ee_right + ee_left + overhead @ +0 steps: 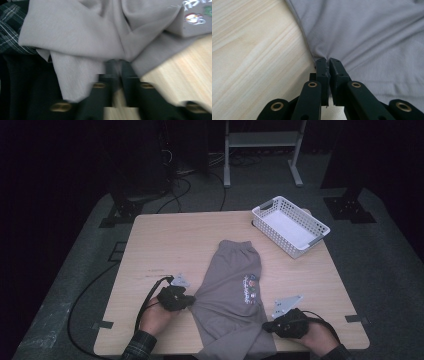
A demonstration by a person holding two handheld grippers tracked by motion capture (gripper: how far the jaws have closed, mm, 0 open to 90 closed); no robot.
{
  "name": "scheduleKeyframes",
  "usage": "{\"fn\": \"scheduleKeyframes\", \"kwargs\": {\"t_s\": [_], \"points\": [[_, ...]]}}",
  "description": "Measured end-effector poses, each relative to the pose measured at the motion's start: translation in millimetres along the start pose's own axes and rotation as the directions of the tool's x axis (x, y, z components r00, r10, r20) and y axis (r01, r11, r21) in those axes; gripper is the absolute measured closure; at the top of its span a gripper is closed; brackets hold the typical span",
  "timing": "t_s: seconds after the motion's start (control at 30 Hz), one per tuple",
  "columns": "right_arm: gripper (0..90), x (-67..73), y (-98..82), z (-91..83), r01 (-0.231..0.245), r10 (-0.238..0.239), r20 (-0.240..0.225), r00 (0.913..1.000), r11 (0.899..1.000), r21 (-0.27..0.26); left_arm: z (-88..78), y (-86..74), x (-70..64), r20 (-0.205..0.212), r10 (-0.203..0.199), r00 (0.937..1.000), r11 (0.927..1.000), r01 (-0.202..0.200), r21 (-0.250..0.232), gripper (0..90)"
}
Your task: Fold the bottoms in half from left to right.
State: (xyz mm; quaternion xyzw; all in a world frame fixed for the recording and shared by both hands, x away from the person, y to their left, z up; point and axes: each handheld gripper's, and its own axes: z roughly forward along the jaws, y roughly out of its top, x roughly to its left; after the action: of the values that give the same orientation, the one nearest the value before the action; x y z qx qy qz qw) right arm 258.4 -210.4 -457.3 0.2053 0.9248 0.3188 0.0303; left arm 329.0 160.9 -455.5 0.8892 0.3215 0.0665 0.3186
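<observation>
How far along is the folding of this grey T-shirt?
Partly done: the grey T-shirt already lies as a narrow strip, print up. In hand: the left gripper pinches its left edge, and the right gripper is at its right edge, blurred. Left: fold it shorter; the white basket holds nothing yet.

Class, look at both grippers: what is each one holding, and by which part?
Both hold the grey shirt. The left gripper pinches its side edge; the right gripper grips the opposite edge, near the table's front.
</observation>
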Motion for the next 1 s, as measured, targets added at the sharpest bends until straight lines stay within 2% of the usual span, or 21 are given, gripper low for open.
{"fn": "scheduleKeyframes", "kwargs": {"t_s": [0.07, 0.2, 0.27, 0.3, 0.37, 0.5, 0.57, 0.63, 0.8, 0.87, 1.0], "points": [[62.8, -6.1, 3.0, -7.1, -0.04, 0.041, 0.003, 0.9992, 0.997, -0.069, -0.2, -0.4, 0.7, 0.013, -0.01, 0.9999, 0.9999, 0.01, -0.006, 81.8], [49.5, -24.9, 24.3, -16.3, -0.087, 0.106, 0.095, 0.9898, 0.978, -0.19, 3.6, -2.0, 0.7, 0.018, -0.009, 0.9998, 0.9999, 0.009, 0.005, 73.3], [48.0, -38.2, 35.0, -14.2, -0.107, 0.137, 0.131, 0.9819, 0.971, -0.214, 3.9, -1.5, 0.0, 0.014, -0.008, 0.9999, 1.0, 0.008, 0.005, 70.9], [47.3, -49.9, 42.1, -11.4, -0.124, 0.161, 0.143, 0.9766, 0.963, -0.238, 4.1, -1.4, -0.4, 0.01, -0.007, 0.9999, 0.9999, 0.007, 0.008, 69.6], [45.4, -66.5, 52.0, -5.1, -0.162, 0.204, 0.151, 0.9673, 0.954, -0.253, 4.7, -1.6, -1.5, 0.008, -0.002, 1.0, 1.0, 0.002, 0.006, 68.6], [40.7, -97.3, 75.1, 15.5, -0.186, 0.233, 0.199, 0.9518, 0.955, -0.231, 5.0, -1.5, -2.1, 0.007, -0.001, 1.0, 1.0, 0.001, 0.005, 68.4], [37.8, -107.6, 86.5, 26.5, -0.201, 0.246, 0.188, 0.951, 0.952, -0.229, 5.1, -1.1, -2.2, 0.005, 0.005, 1.0, 1.0, -0.005, 0.006, 68.4], [36.6, -113.0, 100.6, 38.7, -0.207, 0.25, 0.195, 0.9484, 0.954, -0.217, 5.1, -0.4, -2.9, 0.001, 0.012, 0.9999, 0.9998, -0.012, 0.015, 68.4], [36.6, -118.9, 140.6, 71.1, -0.209, 0.241, 0.173, 0.9549, 0.96, -0.186, 5.6, 0.2, -4.0, -0.003, 0.012, 0.9999, 0.9998, -0.012, 0.017, 68.2], [37.5, -120.7, 153.7, 83.1, -0.213, 0.244, 0.17, 0.9547, 0.96, -0.18, 5.4, 0.2, -4.1, -0.001, 0.012, 0.9999, 0.9998, -0.012, 0.019, 68.2], [37.5, -127.8, 175.8, 112.4, -0.232, 0.252, 0.18, 0.9508, 0.965, -0.124, 5.3, 0.6, -4.2, -0.001, 0.018, 0.9998, 0.9996, -0.018, 0.023, 68.3]]}}
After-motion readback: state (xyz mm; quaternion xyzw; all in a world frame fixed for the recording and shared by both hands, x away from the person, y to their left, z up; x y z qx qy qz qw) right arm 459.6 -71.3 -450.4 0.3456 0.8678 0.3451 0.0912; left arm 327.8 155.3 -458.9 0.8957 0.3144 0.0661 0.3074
